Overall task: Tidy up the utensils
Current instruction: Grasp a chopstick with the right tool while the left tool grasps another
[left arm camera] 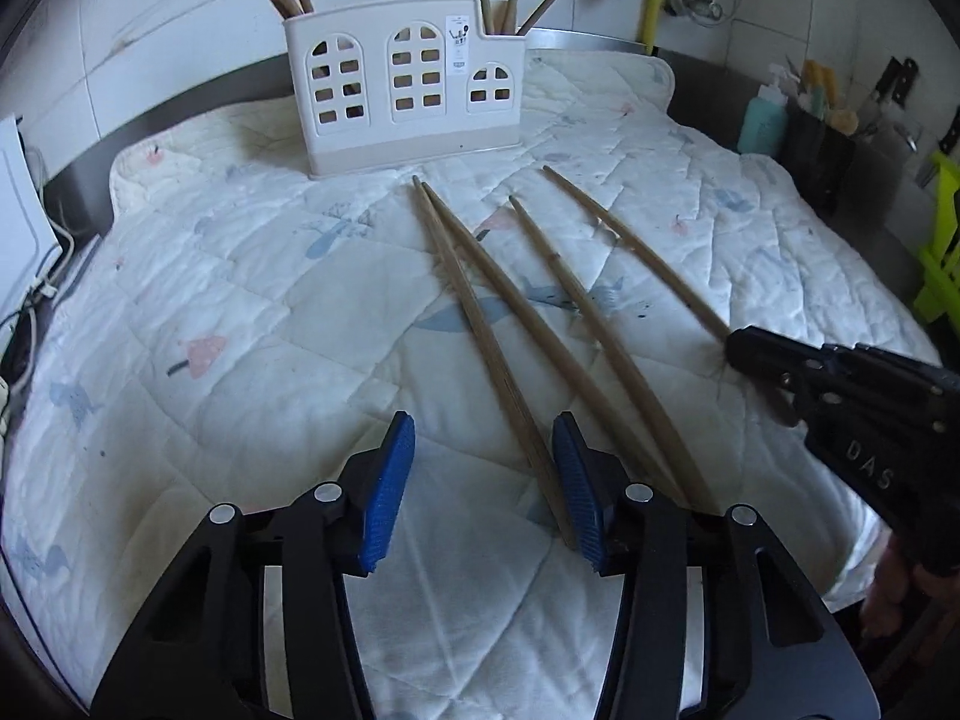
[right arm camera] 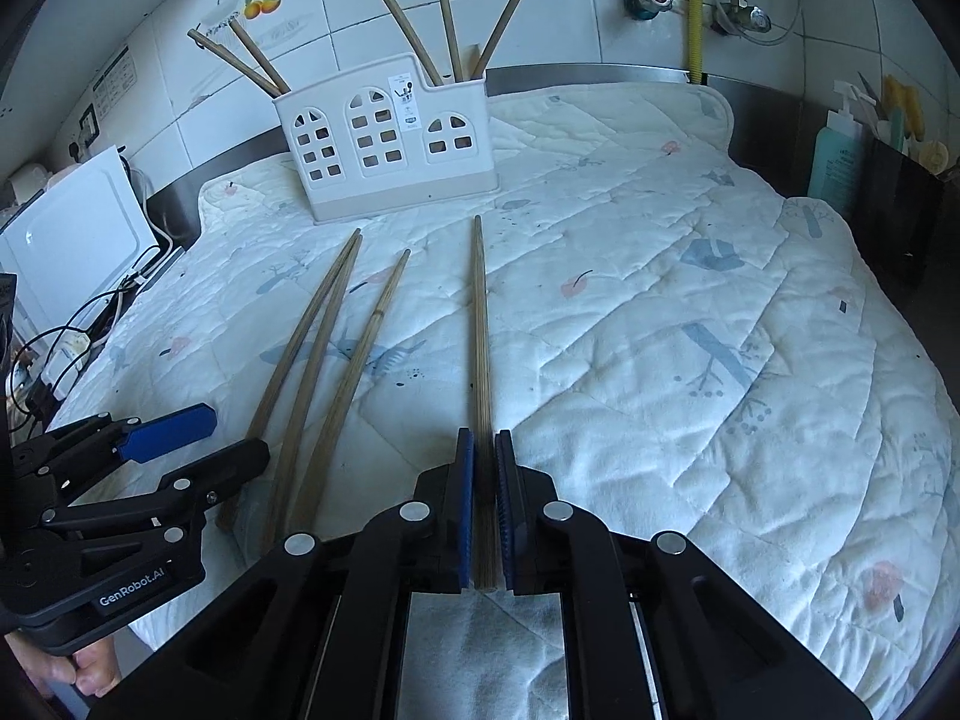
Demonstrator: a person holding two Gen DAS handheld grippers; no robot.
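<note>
Gripping one wooden chopstick by its near end, the right gripper is clamped tight; its long axis points away toward the white holder.

Left gripper gapes, touching nothing, beside three loose chopsticks lying lengthwise, fanned toward the holder, on a quilted mat before a tiled wall.

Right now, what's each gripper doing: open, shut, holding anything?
Left gripper: open, the leftmost chopstick lies between its pads, not yet gripped.
Right gripper: shut on the rightmost chopstick, near its thick end.
</note>
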